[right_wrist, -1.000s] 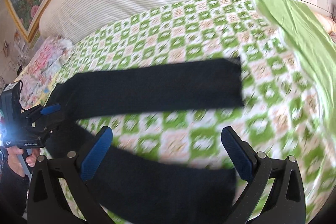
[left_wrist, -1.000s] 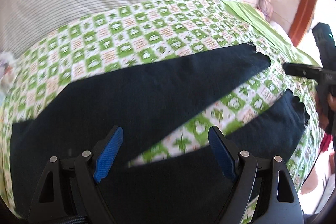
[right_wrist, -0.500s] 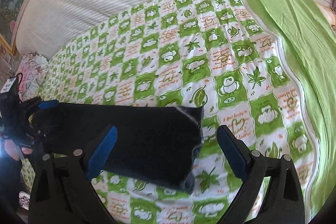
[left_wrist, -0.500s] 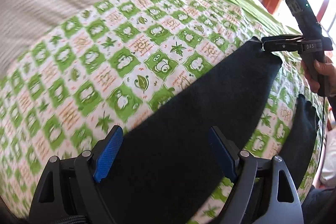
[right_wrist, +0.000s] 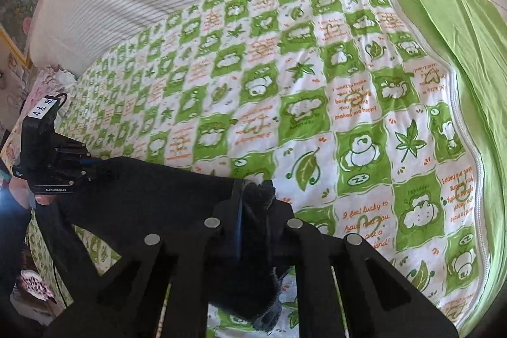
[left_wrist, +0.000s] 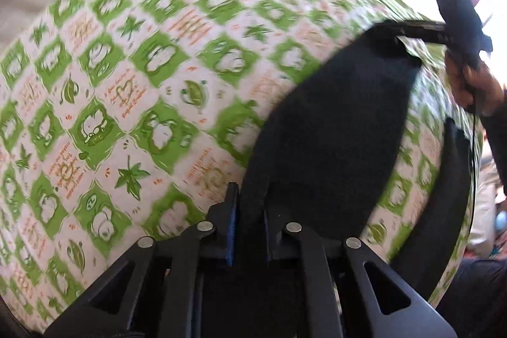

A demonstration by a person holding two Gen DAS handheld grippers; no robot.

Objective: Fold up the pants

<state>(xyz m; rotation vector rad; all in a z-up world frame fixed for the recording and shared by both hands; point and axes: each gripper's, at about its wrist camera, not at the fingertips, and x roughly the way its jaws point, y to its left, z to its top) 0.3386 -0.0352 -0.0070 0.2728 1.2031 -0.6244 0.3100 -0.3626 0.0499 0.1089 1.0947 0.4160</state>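
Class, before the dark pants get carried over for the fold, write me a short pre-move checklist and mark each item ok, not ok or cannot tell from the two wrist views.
1. Left hand-held gripper shut on the pants: ok, dark cloth sits between its fingers.
2. Right hand-held gripper shut on the pants: ok, fabric bunches between its fingers.
3. Both grips on the same leg: ok, each view shows the other gripper at the far end of this leg.
4. Second pant leg out of the way: cannot tell, only an edge strip shows.
5. Green checked bedspread free of other items where the fold could land: ok.
6. Held leg free of twists: cannot tell, the cloth is too dark.
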